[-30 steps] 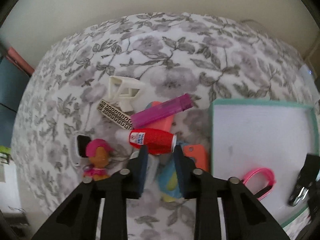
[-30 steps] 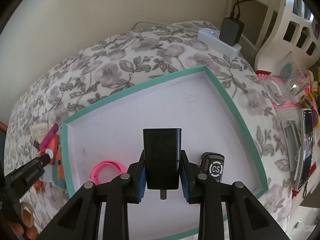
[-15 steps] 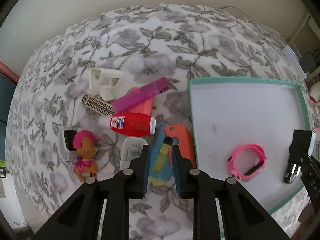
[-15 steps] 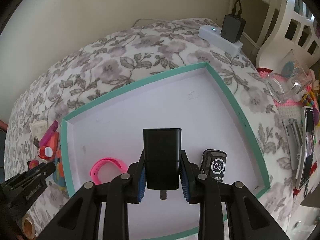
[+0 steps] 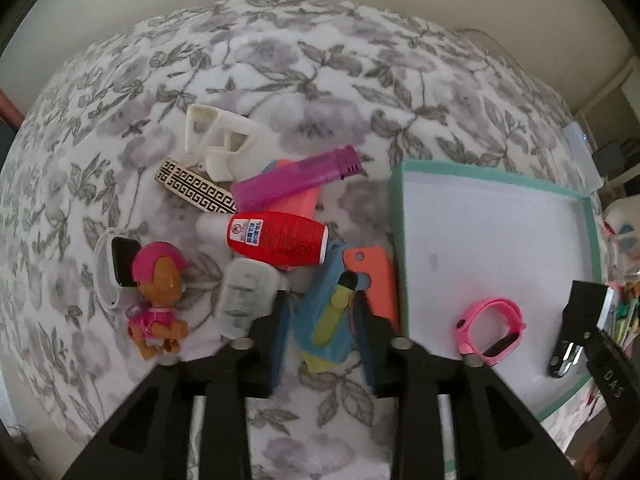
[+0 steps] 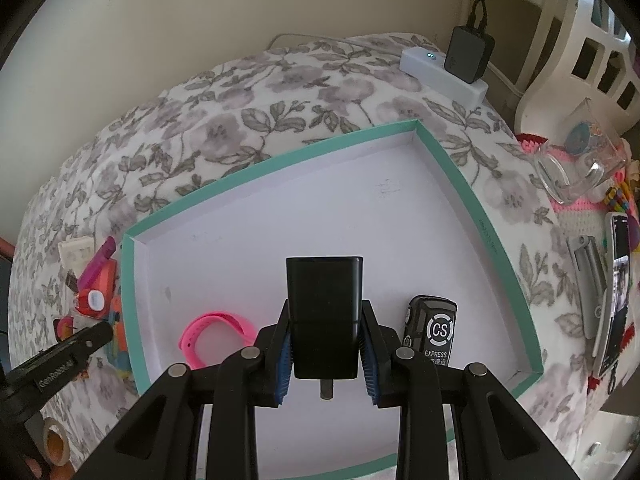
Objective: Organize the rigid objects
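On the flowered bedspread lies a pile: a red thread spool (image 5: 280, 236), a purple lighter (image 5: 296, 182), an orange case (image 5: 376, 280), a white bracket (image 5: 218, 140) and a toy pup figure (image 5: 158, 300). My left gripper (image 5: 322, 332) points down over a blue and yellow piece (image 5: 328, 312). Its jaws are opening, with that piece between them, and the pads stand off it. My right gripper (image 6: 325, 344) is shut on a black charger plug (image 6: 324, 312) above the teal-rimmed tray (image 6: 280, 240). In the tray lie a pink wristband (image 6: 216, 336) and a black key fob (image 6: 432, 332).
A white power strip (image 6: 440, 72) with a black adapter sits at the bed's far right corner. A glass mug (image 6: 576, 168), a phone (image 6: 616, 288) and small clutter crowd the right side. A tape roll (image 6: 56, 440) is at the lower left. A white watch band (image 5: 108, 272) lies by the pup.
The left gripper has tilted further down over the pile and its jaws have spread wider around the blue and yellow piece. The right gripper and its charger have not moved.
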`<state>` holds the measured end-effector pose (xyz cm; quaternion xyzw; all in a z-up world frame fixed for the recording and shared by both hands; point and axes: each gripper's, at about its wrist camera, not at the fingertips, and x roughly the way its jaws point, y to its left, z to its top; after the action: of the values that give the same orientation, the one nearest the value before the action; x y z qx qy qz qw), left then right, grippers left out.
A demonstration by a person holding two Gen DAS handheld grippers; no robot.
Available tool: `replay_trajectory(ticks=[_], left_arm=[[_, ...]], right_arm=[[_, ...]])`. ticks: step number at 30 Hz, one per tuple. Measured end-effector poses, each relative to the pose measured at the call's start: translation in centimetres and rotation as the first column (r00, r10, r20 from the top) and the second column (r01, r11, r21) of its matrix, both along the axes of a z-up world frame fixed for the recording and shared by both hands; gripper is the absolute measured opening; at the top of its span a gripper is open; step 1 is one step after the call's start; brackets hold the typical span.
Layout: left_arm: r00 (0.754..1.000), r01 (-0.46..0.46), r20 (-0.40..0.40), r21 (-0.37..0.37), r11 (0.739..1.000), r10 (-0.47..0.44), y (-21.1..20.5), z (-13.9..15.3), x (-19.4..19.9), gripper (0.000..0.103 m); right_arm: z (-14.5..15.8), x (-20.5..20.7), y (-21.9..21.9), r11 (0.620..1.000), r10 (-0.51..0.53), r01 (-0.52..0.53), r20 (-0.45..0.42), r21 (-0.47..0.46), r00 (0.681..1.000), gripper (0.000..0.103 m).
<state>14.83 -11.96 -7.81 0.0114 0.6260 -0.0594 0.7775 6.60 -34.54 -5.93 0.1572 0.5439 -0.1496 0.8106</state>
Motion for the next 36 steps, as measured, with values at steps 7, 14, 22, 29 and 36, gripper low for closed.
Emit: replay_trajectory(ticks=[7,14,22,29,36], left_arm=[[0.999,-0.046,-0.018,-0.111,0.993,0.045,0.6,-0.8,0.8,0.072],[0.999,-0.043,-0.02,-0.065,0.997,0.042,-0.9,-2.7,1.7,0.074],[0.999,-0.03,-0.031,-0.03,0.999,0.029,-0.7,-3.0,1.3,0.063],[0.999,-0.014,-0.043,0.0,1.0,0.014,-0.8,-3.0,0.6,0.062],[0.998,-0.025,-0.064,0.012,1.0,0.025,-0.4,-2.3,-0.5,0.061]], right_arm=[[-0.1,0.0,0.1,1.0,0.0,0.0,0.0,-0.002,1.0,0.03],[-0.1,0.0,0.0,1.0,0.002,-0.002,-0.005,-0.006,1.0,0.03],[-0.4,0.1,0.3,1.0,0.015,-0.016,-0.017,-0.017,1.0,0.03],[-0.6,0.2,0.3,1.0,0.018,-0.018,-0.025,-0.013,1.0,0.03],[-0.4,0.1,0.3,1.0,0.015,-0.015,-0.02,-0.01,1.0,0.03]])
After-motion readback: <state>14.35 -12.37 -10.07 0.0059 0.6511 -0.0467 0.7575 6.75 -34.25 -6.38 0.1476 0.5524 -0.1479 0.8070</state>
